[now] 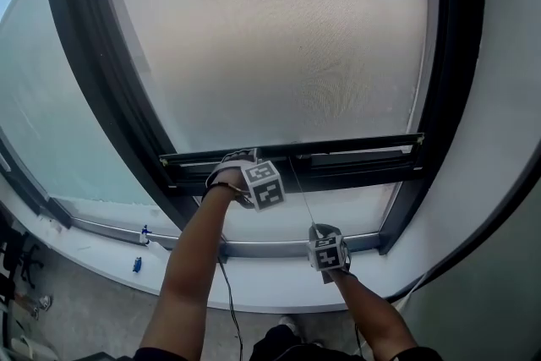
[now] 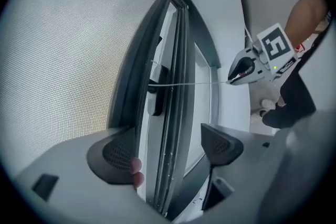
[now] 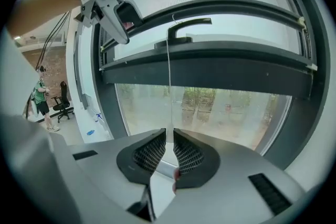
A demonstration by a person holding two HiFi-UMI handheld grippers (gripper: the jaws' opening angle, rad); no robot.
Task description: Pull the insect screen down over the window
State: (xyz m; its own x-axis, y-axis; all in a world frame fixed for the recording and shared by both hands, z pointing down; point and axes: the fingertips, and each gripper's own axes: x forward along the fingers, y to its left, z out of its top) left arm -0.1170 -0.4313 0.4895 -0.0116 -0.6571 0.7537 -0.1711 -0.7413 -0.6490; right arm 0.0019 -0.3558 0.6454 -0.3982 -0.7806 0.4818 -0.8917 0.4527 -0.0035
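Where the screen is drawn from below, the grip is to be checked first. The right gripper (image 3: 169, 136) is shown with its jaws almost together, pinched on the thin pull cord (image 3: 168, 76). That cord runs taut and straight up to the handle (image 3: 182, 34) on the bottom bar (image 1: 355, 155). The pull should be directed along the line of the cord, straight down toward the lower frame rail (image 1: 279, 248); a sideways draw is judged likely to cant the bar in its side channels.

Higher up, the left gripper (image 2: 168, 145) is set with its jaws well apart and the edge of the bar standing between them. A gap shows on one side, so no firm clamp is judged. This gripper is best used as a guide, by which the bar is steadied level while the cord does the work.

Beyond, the insect screen (image 1: 279, 38) is seen to cover most of the opening, with a strip of bare glass between bar and rail. A slow, even pull is advised, so that the thin cord is not slipped through the pads.
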